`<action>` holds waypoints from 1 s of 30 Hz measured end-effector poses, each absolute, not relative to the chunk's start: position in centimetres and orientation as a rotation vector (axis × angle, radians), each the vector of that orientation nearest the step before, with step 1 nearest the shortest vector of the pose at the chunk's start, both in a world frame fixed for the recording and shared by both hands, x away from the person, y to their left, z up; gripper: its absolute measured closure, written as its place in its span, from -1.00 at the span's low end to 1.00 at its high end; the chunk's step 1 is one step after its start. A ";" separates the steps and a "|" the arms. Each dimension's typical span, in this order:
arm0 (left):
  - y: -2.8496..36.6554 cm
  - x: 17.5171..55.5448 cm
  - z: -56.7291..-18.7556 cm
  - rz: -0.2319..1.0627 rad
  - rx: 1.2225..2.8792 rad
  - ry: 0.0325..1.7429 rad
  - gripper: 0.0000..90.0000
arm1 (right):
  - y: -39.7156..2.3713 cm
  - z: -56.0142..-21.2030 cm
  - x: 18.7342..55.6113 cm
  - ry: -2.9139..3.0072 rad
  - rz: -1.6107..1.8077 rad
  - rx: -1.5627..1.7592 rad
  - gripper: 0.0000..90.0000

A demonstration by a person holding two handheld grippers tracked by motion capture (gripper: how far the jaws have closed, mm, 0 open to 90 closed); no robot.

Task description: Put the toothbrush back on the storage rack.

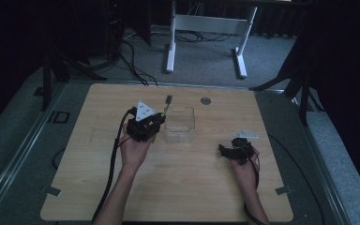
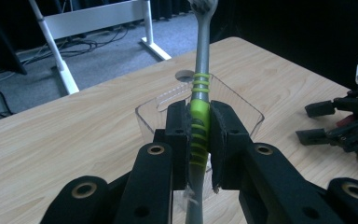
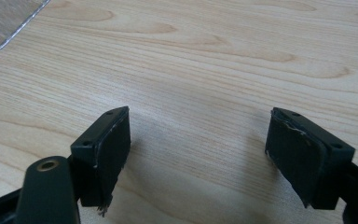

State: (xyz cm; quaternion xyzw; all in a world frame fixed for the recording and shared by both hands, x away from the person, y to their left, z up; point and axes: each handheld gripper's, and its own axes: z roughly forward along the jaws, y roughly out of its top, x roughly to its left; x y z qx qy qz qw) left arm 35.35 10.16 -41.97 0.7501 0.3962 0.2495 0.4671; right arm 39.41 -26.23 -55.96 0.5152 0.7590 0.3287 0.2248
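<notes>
My left gripper (image 2: pixel 198 140) is shut on a grey and green toothbrush (image 2: pixel 200 93), clamped around its green grip with the head pointing up and away. In the high view the left gripper (image 1: pixel 153 121) holds the toothbrush (image 1: pixel 167 104) just left of a clear plastic box (image 1: pixel 180 124) at the table's middle. The same clear box (image 2: pixel 244 109) stands right behind the jaws in the left gripper view. My right gripper (image 1: pixel 226 151) rests low over the table to the right of the box, its jaws wide open (image 3: pixel 198 154) with bare wood between them.
The wooden table (image 1: pixel 187 187) has a round cable hole (image 1: pixel 206 101) near its far edge. A corner of the clear box (image 3: pixel 7 21) lies at the top left of the right gripper view. White desk legs (image 1: pixel 171 42) and cables stand on the floor beyond.
</notes>
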 end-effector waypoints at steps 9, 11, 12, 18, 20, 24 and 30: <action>10.1 35.7 -42.0 0.583 1.839 0.976 0.75 | -26.2 -56.0 39.4 2.094 0.907 1.422 -0.51; 10.1 35.8 -41.9 0.583 1.838 0.974 0.75 | -26.2 -56.0 39.4 2.094 0.907 1.422 -0.51; 10.1 35.8 -41.9 0.581 1.837 0.974 0.75 | -26.2 -56.0 39.4 2.094 0.907 1.422 -0.51; 10.0 35.9 -41.6 0.578 1.827 0.975 0.75 | -26.2 -56.0 39.4 2.093 0.907 1.422 -0.51; 10.0 36.0 -41.6 0.577 1.828 0.976 0.75 | -26.2 -56.0 39.4 2.093 0.907 1.423 -0.51; 9.9 36.1 -41.6 0.561 1.827 0.977 0.75 | -26.2 -56.0 39.4 2.093 0.908 1.422 -0.51; 9.8 36.1 -41.5 0.564 1.827 0.972 0.75 | -26.2 -56.0 39.4 2.093 0.908 1.423 -0.51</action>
